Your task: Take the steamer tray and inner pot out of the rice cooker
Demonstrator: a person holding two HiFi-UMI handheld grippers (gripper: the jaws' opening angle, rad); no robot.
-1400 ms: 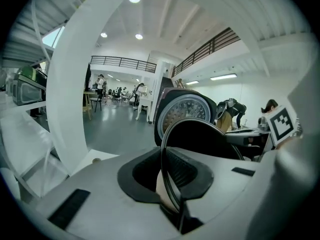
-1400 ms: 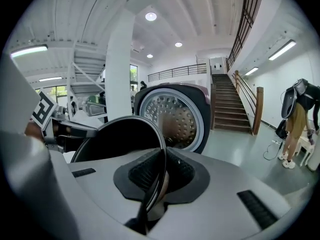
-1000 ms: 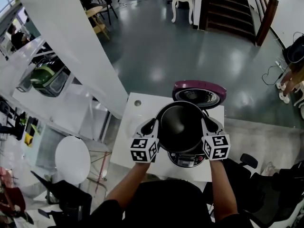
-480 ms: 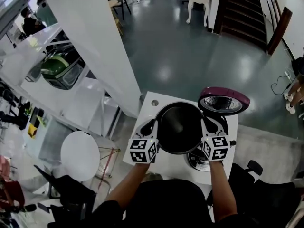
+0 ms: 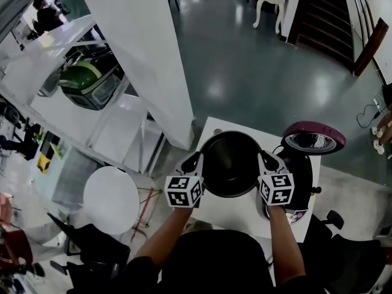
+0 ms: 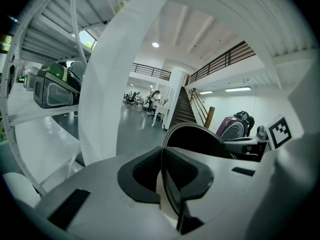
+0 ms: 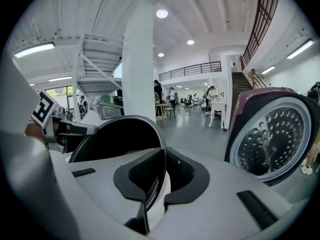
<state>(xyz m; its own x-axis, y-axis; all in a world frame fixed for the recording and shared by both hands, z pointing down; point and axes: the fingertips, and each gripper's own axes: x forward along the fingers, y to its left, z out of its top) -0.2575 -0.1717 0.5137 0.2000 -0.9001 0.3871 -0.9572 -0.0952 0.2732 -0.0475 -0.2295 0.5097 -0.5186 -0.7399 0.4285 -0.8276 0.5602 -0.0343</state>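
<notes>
The black inner pot [image 5: 231,163] hangs in the air over the left half of the small white table [image 5: 236,210], held by its rim on both sides. My left gripper [image 5: 197,162] is shut on the pot's left rim [image 6: 165,169]. My right gripper [image 5: 264,160] is shut on the right rim [image 7: 159,176]. The rice cooker [image 5: 295,176] stands to the right of the pot with its purple lid [image 5: 313,136] raised. The lid's perforated inner plate [image 7: 272,139] faces my right gripper. No steamer tray shows in any view.
A white pillar [image 5: 147,54] rises just left of the table. White shelving with a green appliance [image 5: 92,81] stands at far left. A round white stool [image 5: 111,199] and black chairs [image 5: 92,256] sit near the table's front. A staircase [image 5: 324,11] rises behind.
Both grippers have carried the pot leftward, off the cooker and over the table's left part. The cooker's open body now shows to the right of the pot.
</notes>
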